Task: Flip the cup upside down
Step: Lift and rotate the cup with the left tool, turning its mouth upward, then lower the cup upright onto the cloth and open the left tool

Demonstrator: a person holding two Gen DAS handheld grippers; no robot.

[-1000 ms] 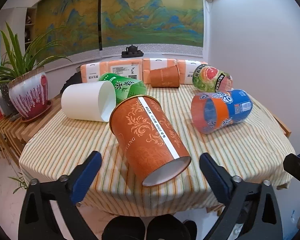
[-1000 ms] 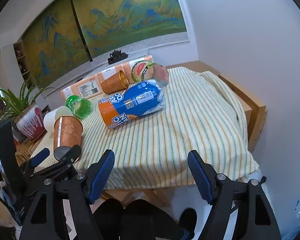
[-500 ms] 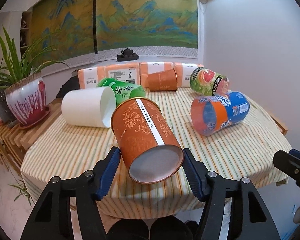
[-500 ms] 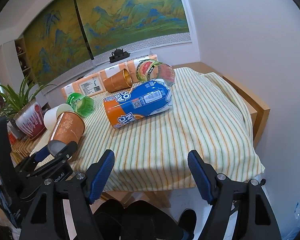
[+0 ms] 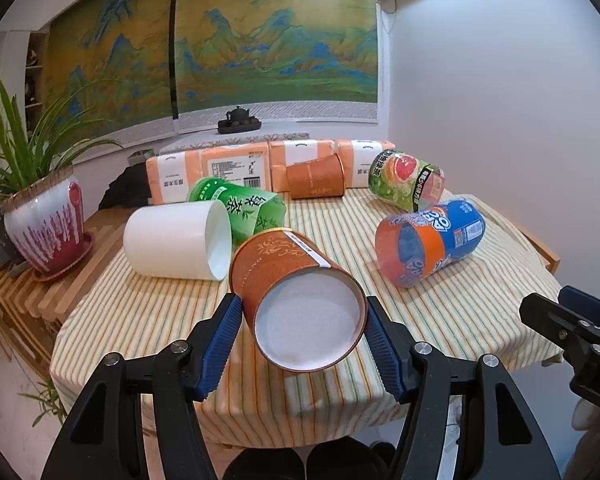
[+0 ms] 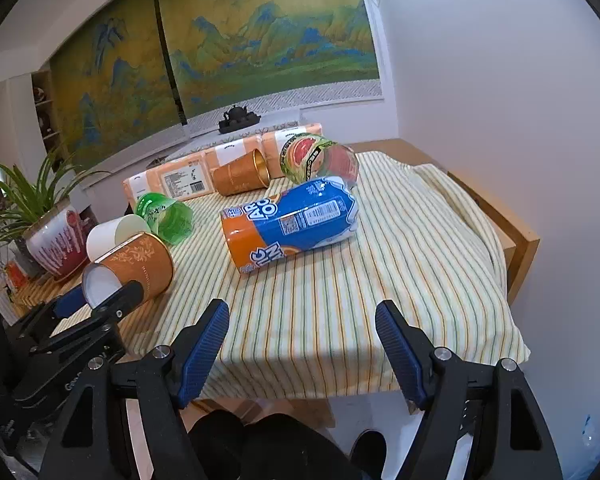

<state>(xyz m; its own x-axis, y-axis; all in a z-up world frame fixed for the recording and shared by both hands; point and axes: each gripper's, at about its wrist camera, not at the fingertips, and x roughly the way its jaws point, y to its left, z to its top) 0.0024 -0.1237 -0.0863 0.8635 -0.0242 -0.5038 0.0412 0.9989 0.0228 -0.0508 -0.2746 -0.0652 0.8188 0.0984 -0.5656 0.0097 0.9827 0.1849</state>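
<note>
An orange paper cup (image 5: 292, 276) with a gold pattern lies on its side at the near edge of the striped table, its white base end toward my left camera. My left gripper (image 5: 304, 336) is shut on this cup, one blue pad on each side near the base, and tilts it up. In the right wrist view the same cup (image 6: 140, 264) sits at the left, held by the left gripper (image 6: 96, 300). My right gripper (image 6: 302, 344) is open and empty, in front of the table's near edge.
On the striped tablecloth (image 5: 480, 304) lie a white cup (image 5: 176, 240), a green cup (image 5: 244, 208), a small orange cup (image 5: 316, 180), a grapefruit-print cup (image 5: 404, 180) and a blue-orange cup (image 6: 292, 224). Orange packs (image 5: 220, 172) line the back. A potted plant (image 5: 44, 220) stands left.
My left gripper moved in around the orange cup's base end, closed on it and tipped the base end upward. The right gripper stayed open and shifted slightly.
</note>
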